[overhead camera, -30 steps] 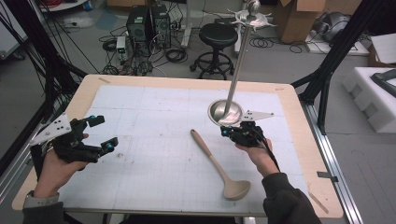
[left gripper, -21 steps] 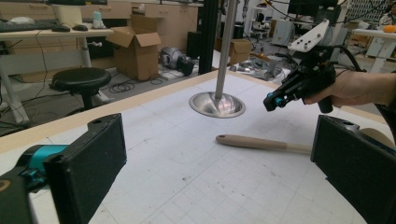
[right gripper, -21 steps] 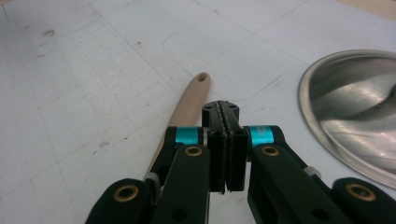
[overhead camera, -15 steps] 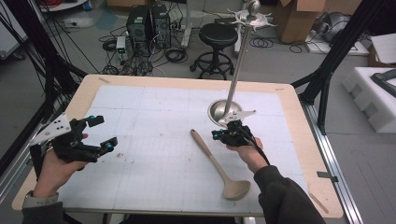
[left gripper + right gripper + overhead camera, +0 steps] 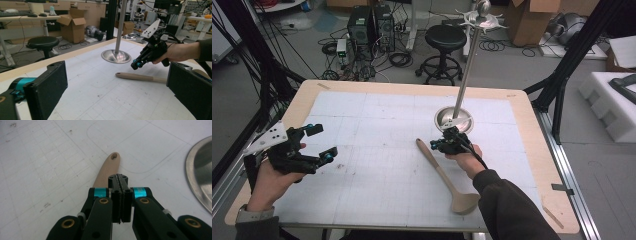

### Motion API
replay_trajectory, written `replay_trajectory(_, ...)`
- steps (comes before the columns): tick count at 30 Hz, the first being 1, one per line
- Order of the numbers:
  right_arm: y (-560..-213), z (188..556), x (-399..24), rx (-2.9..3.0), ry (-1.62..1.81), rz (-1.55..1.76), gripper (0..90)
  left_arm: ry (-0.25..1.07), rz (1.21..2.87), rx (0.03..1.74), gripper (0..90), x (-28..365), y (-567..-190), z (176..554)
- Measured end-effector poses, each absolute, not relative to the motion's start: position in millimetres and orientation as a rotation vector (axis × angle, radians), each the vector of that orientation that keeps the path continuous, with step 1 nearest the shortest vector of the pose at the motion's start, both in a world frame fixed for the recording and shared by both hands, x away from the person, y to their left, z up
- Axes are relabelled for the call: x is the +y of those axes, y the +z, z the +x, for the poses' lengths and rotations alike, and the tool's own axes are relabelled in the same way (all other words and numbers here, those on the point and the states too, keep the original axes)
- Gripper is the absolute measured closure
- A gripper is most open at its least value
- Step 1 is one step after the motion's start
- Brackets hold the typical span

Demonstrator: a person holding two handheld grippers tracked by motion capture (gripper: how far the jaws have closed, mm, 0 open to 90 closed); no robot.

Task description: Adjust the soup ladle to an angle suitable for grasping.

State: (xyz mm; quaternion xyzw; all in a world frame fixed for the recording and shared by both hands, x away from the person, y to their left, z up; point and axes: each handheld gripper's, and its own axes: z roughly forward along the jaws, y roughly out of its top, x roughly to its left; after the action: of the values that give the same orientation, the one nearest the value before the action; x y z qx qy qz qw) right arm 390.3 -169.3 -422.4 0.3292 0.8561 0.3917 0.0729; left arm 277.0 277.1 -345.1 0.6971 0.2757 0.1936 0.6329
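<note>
**Right gripper closed above spoon handle; left gripper held open at table edge**

The right gripper (image 5: 438, 145) is held by the right hand (image 5: 466, 159), with the sleeved forearm reaching in from the near table edge. In the right gripper view its jaws are seen pressed together with nothing between them, and the gripper (image 5: 121, 182) is pointed down at the mat. The wooden spoon (image 5: 444, 175) lies flat on the gridded mat (image 5: 377, 125), and its handle end with the hanging hole (image 5: 114, 156) shows just beyond the closed jaw tips. Whether the tips touch the handle cannot be told. In the high view the gripper is seen just beside the upper handle, on the side nearer the steel stand base (image 5: 454, 119). The spoon's bowl lies well away from that base, toward the near edge.

The left gripper (image 5: 319, 142) is held by the left hand (image 5: 274, 175), far from the stand base, over the mat's left margin. Its jaws are spread wide apart and empty; the pads (image 5: 47, 90) frame the spoon (image 5: 141, 77) and the base (image 5: 116, 56) in the left gripper view.
</note>
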Motion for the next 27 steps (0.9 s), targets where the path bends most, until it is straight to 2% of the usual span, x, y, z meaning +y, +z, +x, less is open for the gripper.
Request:
replay_trajectory(17,-440,411,-152,2.624,1.099,0.951,90.0,0.446,1.592,0.657,3.9,285,-350,278)
replay_trajectory(27,-438,411,-148,2.652,1.09,0.917,90.0,0.443,1.6,0.662,3.9,285,-352,279)
